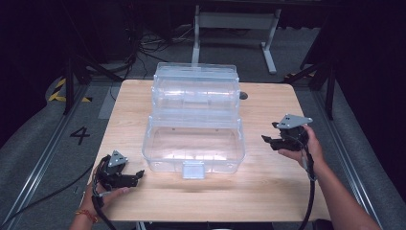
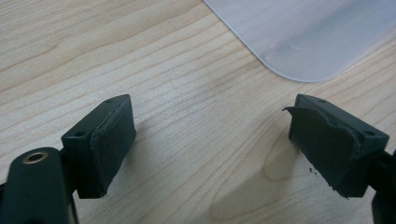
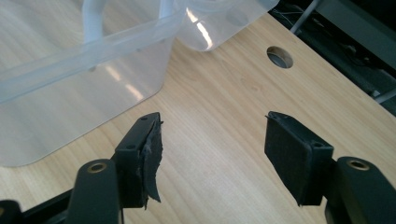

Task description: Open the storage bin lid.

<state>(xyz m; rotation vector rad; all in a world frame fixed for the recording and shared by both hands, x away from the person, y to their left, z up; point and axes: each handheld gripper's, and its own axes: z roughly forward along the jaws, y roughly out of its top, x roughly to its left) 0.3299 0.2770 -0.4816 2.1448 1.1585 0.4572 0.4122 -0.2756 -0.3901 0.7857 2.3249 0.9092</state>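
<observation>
Table hole [image 3: 279, 57] in right gripper view, box [image 2: 303, 32] corner in left gripper view

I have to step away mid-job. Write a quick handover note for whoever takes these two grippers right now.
Left gripper: jaws open, nothing between them, low over the table by the front left corner of the clear plastic box.
Right gripper: jaws open, nothing held, raised to the right of the box and pointing toward it.
Box: middle of the table, tiers spread open, latch at the front.
Done: nothing gripped so far.
Left: probably take hold of the box from both sides.
</observation>
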